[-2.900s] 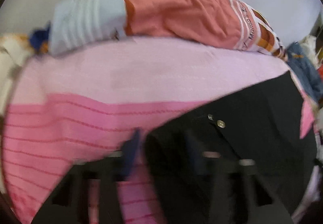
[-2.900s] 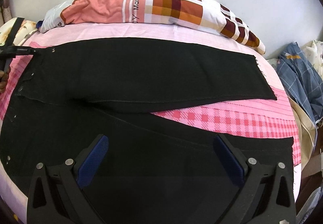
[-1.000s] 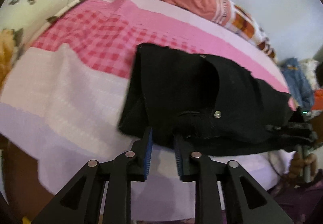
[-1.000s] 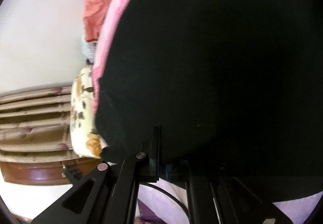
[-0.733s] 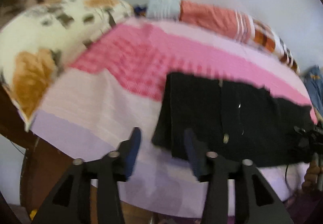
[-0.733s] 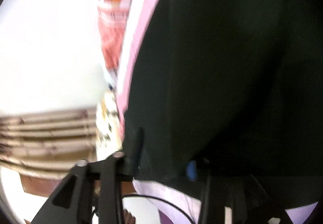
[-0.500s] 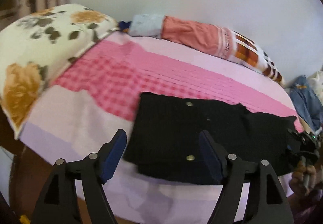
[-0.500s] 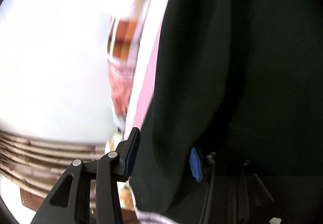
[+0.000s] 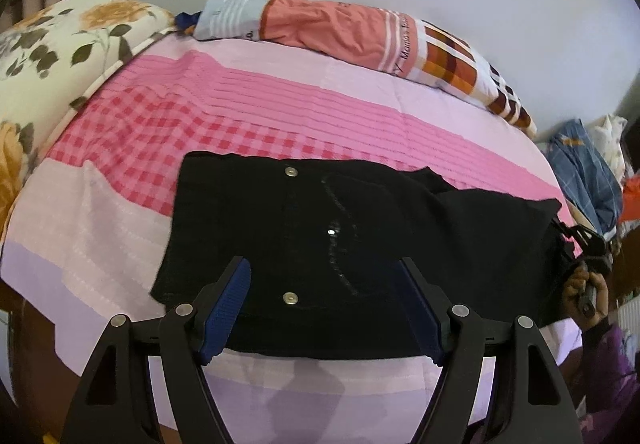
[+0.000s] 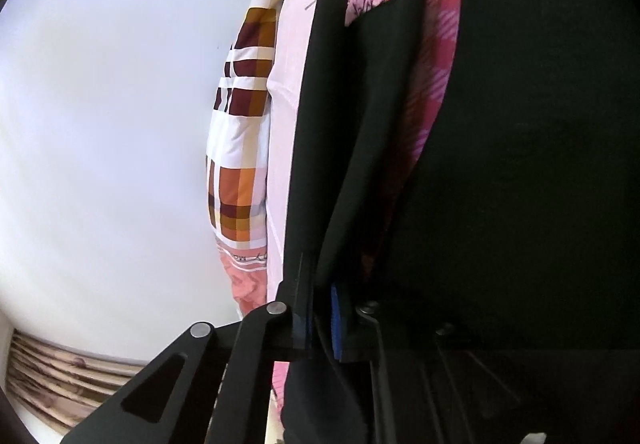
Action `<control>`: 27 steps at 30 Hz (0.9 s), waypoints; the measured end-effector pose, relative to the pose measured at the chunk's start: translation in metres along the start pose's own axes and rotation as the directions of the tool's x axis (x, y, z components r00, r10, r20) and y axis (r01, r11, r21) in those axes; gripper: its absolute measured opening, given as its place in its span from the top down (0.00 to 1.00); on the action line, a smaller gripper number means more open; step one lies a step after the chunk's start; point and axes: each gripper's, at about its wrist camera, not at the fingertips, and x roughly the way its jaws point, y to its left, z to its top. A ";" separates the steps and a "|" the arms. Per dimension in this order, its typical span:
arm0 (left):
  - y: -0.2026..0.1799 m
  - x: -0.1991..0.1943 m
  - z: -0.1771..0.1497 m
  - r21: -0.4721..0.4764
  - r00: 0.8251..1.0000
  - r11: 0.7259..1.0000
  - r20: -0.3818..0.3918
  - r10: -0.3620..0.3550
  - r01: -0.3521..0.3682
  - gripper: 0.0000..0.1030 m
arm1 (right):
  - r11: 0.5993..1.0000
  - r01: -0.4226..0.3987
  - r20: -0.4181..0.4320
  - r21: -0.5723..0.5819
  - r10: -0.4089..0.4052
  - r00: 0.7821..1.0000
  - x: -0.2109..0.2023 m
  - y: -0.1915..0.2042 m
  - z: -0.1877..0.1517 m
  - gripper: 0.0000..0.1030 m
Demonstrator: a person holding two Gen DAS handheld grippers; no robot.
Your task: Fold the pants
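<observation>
The black pants lie folded into a compact rectangle near the front edge of the pink bed, metal snaps showing. My left gripper is open and empty, held just above the pants' near edge. My right gripper is at the pants' right end in the left wrist view. In the right wrist view it is rolled sideways, jaws nearly together with black pant fabric between the blue pads.
A floral pillow lies at the left. A long orange and checked bolster lies along the white wall. A pile of clothes sits at the right. The bed's front edge drops off close below my left gripper.
My left gripper let go of the pants, opened wide and pulled back. The pants settled flat on the bed. My right gripper opened briefly and is now closed on the fabric at the right end.
</observation>
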 end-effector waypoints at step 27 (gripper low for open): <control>-0.023 0.033 -0.023 0.146 0.992 0.989 -0.118 0.042 -0.024 0.26 | 0.977 0.191 0.082 0.090 -0.199 0.977 -0.165 -0.054 -0.038 0.92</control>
